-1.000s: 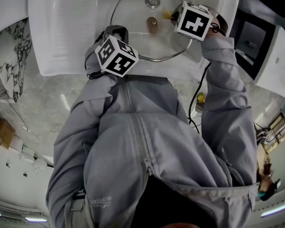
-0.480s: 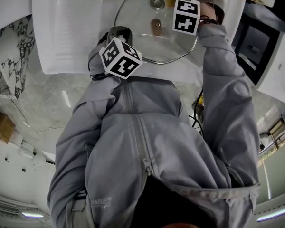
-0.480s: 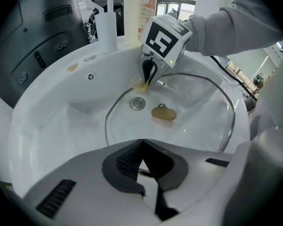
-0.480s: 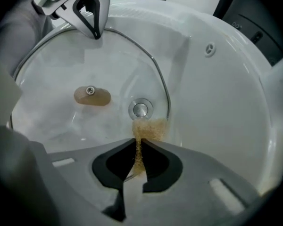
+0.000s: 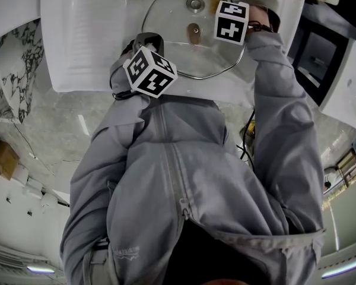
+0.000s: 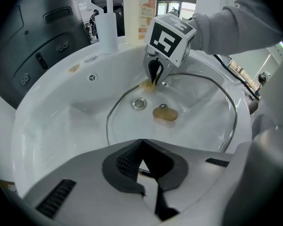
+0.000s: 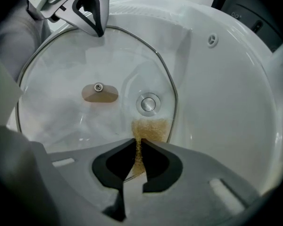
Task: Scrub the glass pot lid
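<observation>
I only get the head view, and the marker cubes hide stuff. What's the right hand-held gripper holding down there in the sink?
Observer: In its own view, the right hand-held gripper pinches a yellowish scrub pad that sits on the glass pot lid, just inside its rim.
Child: And the left one?
Observer: The left hand-held gripper is shut on the lid's near rim, gripping it.
Child: Is there soap?
Observer: A bottle stands behind the sink. I can't tell whether it's soap.
</observation>
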`<action>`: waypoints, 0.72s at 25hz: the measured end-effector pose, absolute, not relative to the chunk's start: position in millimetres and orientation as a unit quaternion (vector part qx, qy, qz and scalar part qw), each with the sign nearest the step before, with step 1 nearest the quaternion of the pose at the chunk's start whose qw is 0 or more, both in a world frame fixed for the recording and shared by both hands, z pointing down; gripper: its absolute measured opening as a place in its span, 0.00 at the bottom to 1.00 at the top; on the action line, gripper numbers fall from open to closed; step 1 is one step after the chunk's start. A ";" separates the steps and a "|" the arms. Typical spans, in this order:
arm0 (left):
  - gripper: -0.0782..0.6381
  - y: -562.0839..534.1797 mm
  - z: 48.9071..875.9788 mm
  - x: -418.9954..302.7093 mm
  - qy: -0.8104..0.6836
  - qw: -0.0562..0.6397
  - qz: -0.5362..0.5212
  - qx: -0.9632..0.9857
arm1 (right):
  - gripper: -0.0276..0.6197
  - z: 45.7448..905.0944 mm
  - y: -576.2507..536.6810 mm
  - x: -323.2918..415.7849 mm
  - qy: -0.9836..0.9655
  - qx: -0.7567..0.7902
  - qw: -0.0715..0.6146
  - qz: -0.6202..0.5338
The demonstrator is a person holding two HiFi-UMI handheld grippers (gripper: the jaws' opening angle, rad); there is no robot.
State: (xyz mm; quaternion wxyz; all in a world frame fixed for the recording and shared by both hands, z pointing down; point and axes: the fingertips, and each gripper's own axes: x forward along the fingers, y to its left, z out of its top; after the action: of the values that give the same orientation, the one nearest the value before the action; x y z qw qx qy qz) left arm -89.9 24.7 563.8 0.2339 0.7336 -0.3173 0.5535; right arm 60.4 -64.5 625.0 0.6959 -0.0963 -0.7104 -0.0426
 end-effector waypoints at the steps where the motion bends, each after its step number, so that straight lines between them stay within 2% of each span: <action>1: 0.12 24.5 563.9 -89.5 -0.318 0.234 0.554 0.733 | 0.09 624.0 -61.7 62.7 -0.709 -0.098 0.698 -0.036; 10: 0.12 24.7 562.1 -87.8 -0.322 0.234 0.553 0.732 | 0.09 606.2 -31.9 76.9 -0.709 -0.097 0.698 0.022; 18: 0.12 23.4 562.1 -87.1 -0.322 0.230 0.556 0.731 | 0.09 579.0 8.1 89.2 -0.707 -0.109 0.689 0.120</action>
State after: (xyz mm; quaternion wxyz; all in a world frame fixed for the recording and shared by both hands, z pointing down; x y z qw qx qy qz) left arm -87.1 23.4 562.1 0.2298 0.7310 -0.3225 0.5558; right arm 89.2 8.1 579.0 0.6887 -0.1086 -0.7068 0.1197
